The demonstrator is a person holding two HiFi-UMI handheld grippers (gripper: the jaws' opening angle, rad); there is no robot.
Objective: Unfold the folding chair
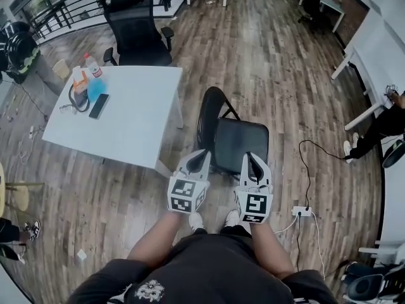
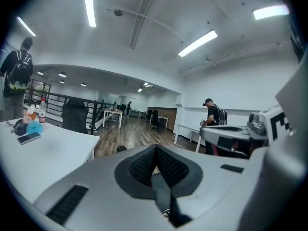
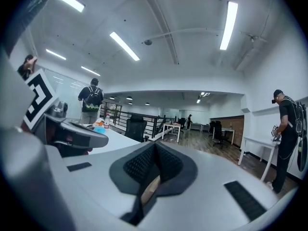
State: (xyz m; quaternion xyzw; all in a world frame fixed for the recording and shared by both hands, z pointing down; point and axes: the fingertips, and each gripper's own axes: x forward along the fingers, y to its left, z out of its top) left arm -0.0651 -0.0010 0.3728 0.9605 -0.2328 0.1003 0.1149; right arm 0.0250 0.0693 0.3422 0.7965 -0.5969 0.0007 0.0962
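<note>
Wooden plank flooring is seen across an open office, with white desks along the walls. Both grippers are held level and side by side in front of the person. The left gripper is clenched, its ribbed pads pressed together with nothing caught between them, as is shown in the left gripper view. The right gripper is likewise closed and empty, its pads meeting in the right gripper view. The folding chair is found just beyond and below the tips of both pairs of jaws, standing opened on the floor, its black seat flat and its curved backrest on the far side. A white table is placed to the left of the left jaws, with a phone and a bottle lying on it. A black office chair is set beyond that table.
</note>
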